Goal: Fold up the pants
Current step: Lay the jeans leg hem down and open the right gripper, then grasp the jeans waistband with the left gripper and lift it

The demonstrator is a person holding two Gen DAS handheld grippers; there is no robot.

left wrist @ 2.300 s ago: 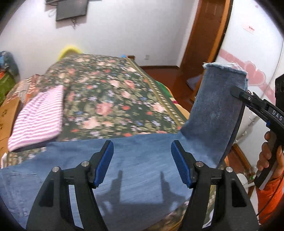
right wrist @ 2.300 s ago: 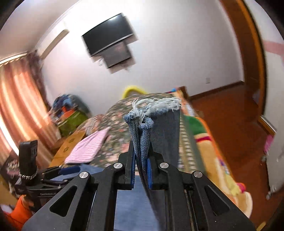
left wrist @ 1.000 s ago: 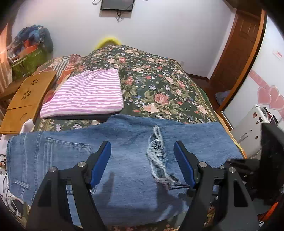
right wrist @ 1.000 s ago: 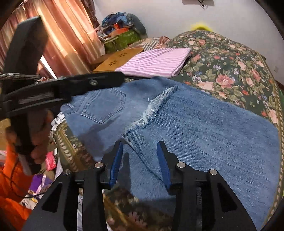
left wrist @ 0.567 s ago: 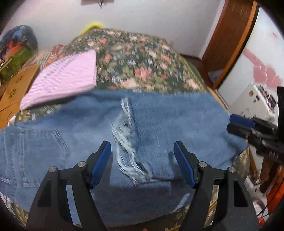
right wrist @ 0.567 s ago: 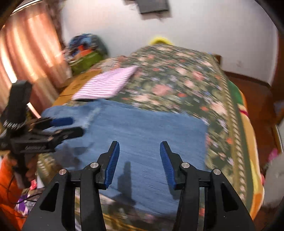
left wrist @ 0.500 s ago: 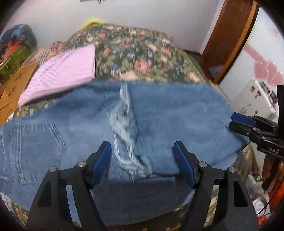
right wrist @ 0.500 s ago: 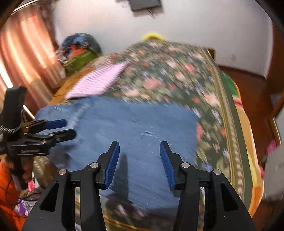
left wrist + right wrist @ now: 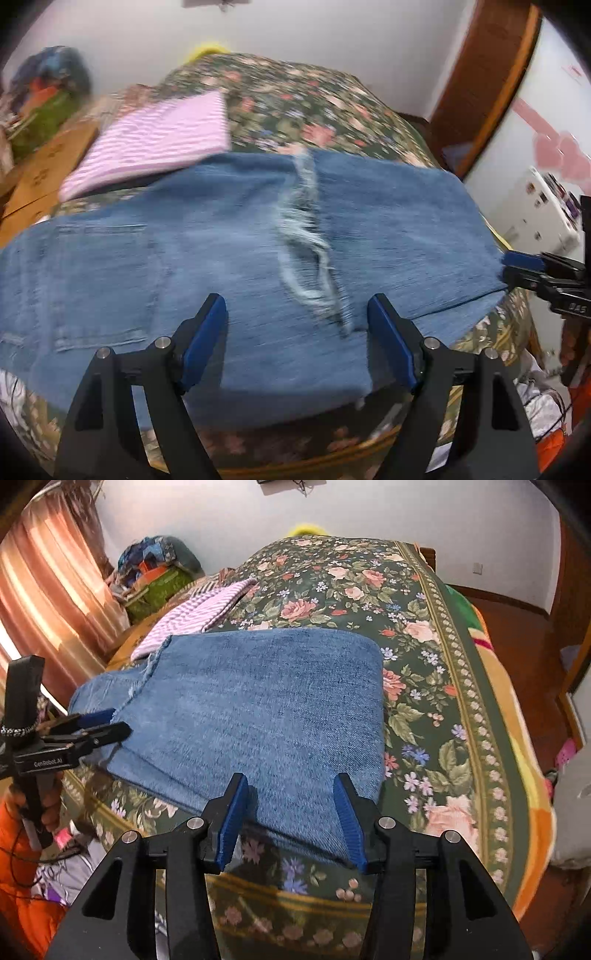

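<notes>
Blue jeans (image 9: pixel 229 251) lie across the near edge of the flowered bed, the leg end folded back over the upper part. Its frayed hem (image 9: pixel 310 258) runs across the middle. A back pocket (image 9: pixel 99 284) shows at the left. In the right wrist view the folded jeans (image 9: pixel 258 709) lie flat, fold edge at the right. My left gripper (image 9: pixel 295 339) is open and empty just above the jeans' near edge; it also shows in the right wrist view (image 9: pixel 103 723). My right gripper (image 9: pixel 290 812) is open and empty over the fold's near corner; it shows at the right in the left wrist view (image 9: pixel 517 267).
A folded pink striped garment (image 9: pixel 155 140) lies behind the jeans on the flowered bedspread (image 9: pixel 369 583). A wooden board (image 9: pixel 40 173) and a pile of bags (image 9: pixel 159 576) stand at the left. Curtains (image 9: pixel 48 590) hang at the left. A door (image 9: pixel 484 74) and wooden floor (image 9: pixel 517 635) lie to the right.
The right gripper carried the leg end over onto the upper part, opened and let it go, then drew back to the fold's end. The left gripper stayed open and shifted slightly.
</notes>
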